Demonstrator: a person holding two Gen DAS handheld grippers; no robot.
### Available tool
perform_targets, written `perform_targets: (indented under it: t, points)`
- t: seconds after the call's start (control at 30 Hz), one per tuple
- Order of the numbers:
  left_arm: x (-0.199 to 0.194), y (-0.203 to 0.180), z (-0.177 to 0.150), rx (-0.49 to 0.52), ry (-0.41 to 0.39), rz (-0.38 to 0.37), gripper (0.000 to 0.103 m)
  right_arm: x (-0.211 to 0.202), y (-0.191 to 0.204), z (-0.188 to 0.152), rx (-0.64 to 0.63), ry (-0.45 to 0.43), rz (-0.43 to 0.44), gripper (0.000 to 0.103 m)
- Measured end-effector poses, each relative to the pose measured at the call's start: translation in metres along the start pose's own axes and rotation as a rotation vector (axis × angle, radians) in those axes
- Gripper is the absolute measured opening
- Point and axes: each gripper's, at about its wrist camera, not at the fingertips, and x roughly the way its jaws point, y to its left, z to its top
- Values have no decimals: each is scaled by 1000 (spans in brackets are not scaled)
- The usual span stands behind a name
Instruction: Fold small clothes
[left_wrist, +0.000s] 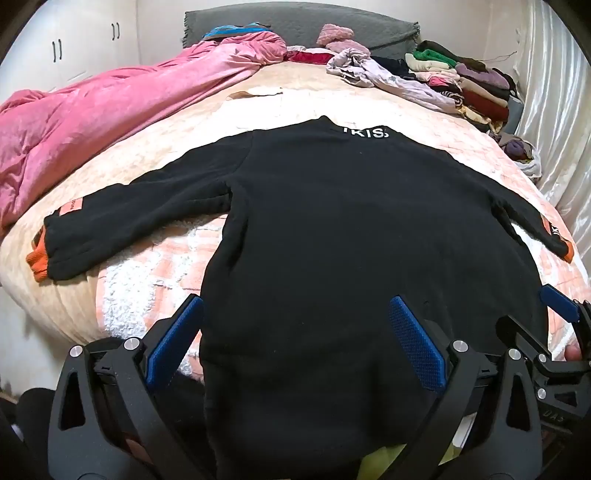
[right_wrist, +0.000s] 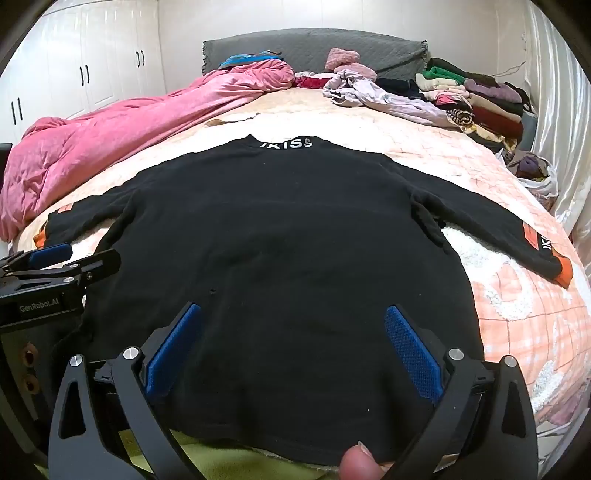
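Note:
A black long-sleeved sweater (left_wrist: 332, 229) with orange cuffs and white collar lettering lies flat on the bed, both sleeves spread out. It also shows in the right wrist view (right_wrist: 280, 236). My left gripper (left_wrist: 295, 306) is open over the sweater's lower left part, near the hem. My right gripper (right_wrist: 293, 314) is open over the lower right part of the hem. Neither holds cloth. The right gripper's blue finger (left_wrist: 557, 302) shows at the left wrist view's right edge, and the left gripper's finger (right_wrist: 51, 254) shows at the right wrist view's left edge.
A pink quilt (left_wrist: 92, 122) lies along the bed's left side. Loose clothes (left_wrist: 369, 66) and a stack of folded clothes (left_wrist: 476, 85) sit at the far right by the grey headboard (left_wrist: 295, 26). White curtains (left_wrist: 554, 92) hang at right, white wardrobes (right_wrist: 92, 66) at left.

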Motion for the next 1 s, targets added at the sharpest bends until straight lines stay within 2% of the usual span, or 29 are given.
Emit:
perform_targets:
  t: [1.0]
  points:
    - [-2,-2,0,7,-8,5,94,0,0,-3,-4,4,-4,99]
